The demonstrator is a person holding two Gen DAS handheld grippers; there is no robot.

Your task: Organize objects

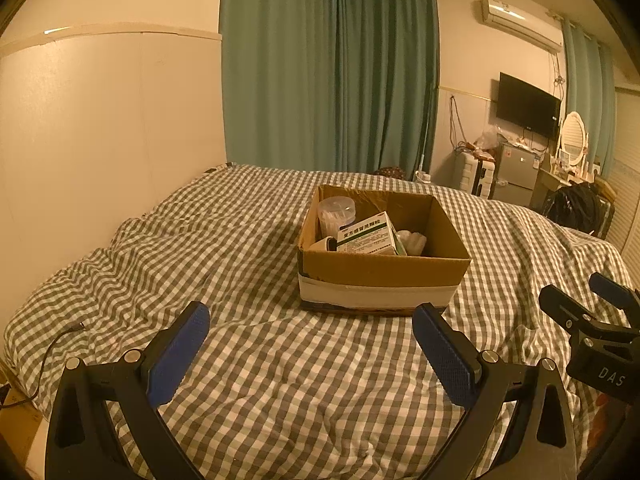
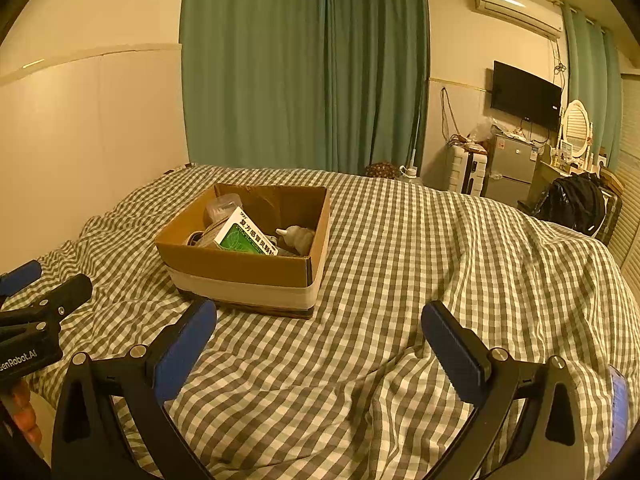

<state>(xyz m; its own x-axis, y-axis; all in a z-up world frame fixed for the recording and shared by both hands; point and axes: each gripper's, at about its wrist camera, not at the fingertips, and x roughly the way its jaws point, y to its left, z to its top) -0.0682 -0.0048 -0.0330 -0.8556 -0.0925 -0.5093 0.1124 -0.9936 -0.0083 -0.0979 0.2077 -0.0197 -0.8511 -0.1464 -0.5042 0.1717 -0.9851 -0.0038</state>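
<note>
- Cardboard box point(image 1: 384, 270) sits on the checked quilt point(image 1: 280, 380), a pale band of tape round its base, top open with no flaps in the way.
- Inside it are a clear round tub point(image 1: 337, 214) at the back left, a green-and-white carton point(image 1: 366, 236) leaning across the middle, and something white and lumpy point(image 1: 414, 240) to its right; the right wrist view shows that last one as a small pale bottle shape point(image 2: 298, 237), though I cannot tell exactly what it is.
- Left gripper point(image 1: 310, 354) hangs over the quilt short of the box, its blue pads spread wide, nothing between them.
- Right gripper point(image 2: 318, 350) is likewise spread and empty, to the right of the box and nearer the camera than it.
- Each view catches the other gripper at its edge, so the two are side by side and apart from the box.
- No loose item shows on the quilt in either view; a thin cable point(image 1: 52, 350) lies at the left edge and a phone-like thing point(image 2: 618, 412) at the far right edge.
- My reading: the gathering looks done or nearly so, since everything small is in the box and both tools are empty.
- What may be left, if anything, is the phone-like thing or straightening the leaning carton; the pictures do not settle that.
</note>
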